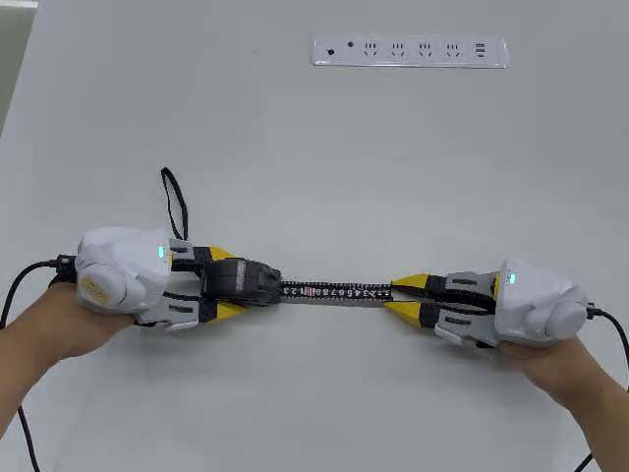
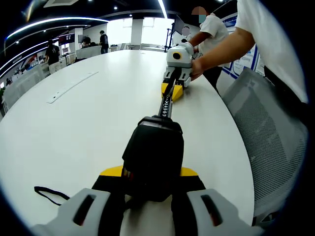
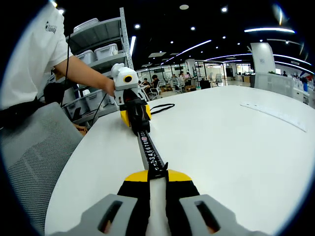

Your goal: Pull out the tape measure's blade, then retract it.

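Note:
A black tape measure case (image 1: 241, 280) rests low over the white table, with my left gripper (image 1: 224, 283) shut on it; the case (image 2: 153, 155) looms large between the yellow-tipped jaws in the left gripper view. Its dark numbered blade (image 1: 334, 291) stretches right to my right gripper (image 1: 401, 296), which is shut on the blade's end. In the right gripper view the blade (image 3: 149, 153) runs away from the jaws to the case (image 3: 139, 116) and the left gripper (image 3: 135, 122). The left gripper view shows the blade (image 2: 167, 102) reaching the right gripper (image 2: 172, 91). A black wrist strap (image 1: 175, 200) loops behind the case.
A white power strip (image 1: 410, 51) lies at the table's far side. The table (image 1: 314, 147) is otherwise bare. A grey mesh chair (image 2: 268, 132) stands at the table's near edge. Cables trail from both grippers toward me.

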`<action>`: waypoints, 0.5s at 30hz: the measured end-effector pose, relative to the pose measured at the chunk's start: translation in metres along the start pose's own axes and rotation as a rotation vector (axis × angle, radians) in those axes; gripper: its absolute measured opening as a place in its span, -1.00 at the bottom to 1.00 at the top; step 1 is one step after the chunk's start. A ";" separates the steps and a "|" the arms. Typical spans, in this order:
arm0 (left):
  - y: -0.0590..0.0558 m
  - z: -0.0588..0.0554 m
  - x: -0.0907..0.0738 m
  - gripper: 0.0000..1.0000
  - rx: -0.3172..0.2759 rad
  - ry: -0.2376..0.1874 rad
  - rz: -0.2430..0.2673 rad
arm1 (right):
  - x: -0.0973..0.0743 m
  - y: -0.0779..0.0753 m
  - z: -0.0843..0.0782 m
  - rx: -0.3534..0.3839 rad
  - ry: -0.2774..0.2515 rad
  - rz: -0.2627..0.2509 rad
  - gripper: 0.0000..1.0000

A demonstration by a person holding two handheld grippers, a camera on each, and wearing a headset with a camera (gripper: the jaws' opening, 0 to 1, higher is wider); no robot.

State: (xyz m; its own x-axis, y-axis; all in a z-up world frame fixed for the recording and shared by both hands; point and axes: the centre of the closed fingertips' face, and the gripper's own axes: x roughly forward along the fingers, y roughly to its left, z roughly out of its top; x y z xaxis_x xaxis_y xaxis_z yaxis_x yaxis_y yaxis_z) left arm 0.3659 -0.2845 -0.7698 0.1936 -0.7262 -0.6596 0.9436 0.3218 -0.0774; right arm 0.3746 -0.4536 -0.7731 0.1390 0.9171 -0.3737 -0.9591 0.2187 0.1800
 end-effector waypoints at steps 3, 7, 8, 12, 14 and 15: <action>0.000 0.000 0.000 -0.36 -0.002 -0.001 0.001 | 0.000 -0.001 0.000 -0.006 0.000 -0.007 -0.83; 0.000 0.000 0.000 -0.36 -0.001 -0.001 0.000 | 0.000 -0.001 0.000 -0.008 0.002 -0.007 -0.82; 0.000 0.000 0.000 -0.36 -0.001 0.000 0.000 | 0.001 -0.001 0.000 -0.006 0.001 -0.007 -0.82; 0.000 0.001 0.000 -0.36 -0.004 -0.001 0.001 | 0.001 -0.001 0.000 -0.008 0.003 -0.005 -0.79; 0.000 0.001 0.000 -0.36 -0.005 -0.001 0.001 | 0.002 -0.001 0.001 -0.018 0.003 -0.003 -0.78; 0.000 0.001 0.000 -0.36 -0.004 0.000 0.001 | 0.002 -0.001 0.001 -0.023 0.004 -0.004 -0.77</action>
State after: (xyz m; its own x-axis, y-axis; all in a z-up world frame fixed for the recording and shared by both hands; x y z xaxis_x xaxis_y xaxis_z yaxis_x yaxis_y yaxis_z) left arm 0.3663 -0.2847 -0.7693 0.1943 -0.7257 -0.6600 0.9425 0.3246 -0.0795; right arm 0.3758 -0.4514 -0.7735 0.1419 0.9148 -0.3782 -0.9638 0.2147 0.1578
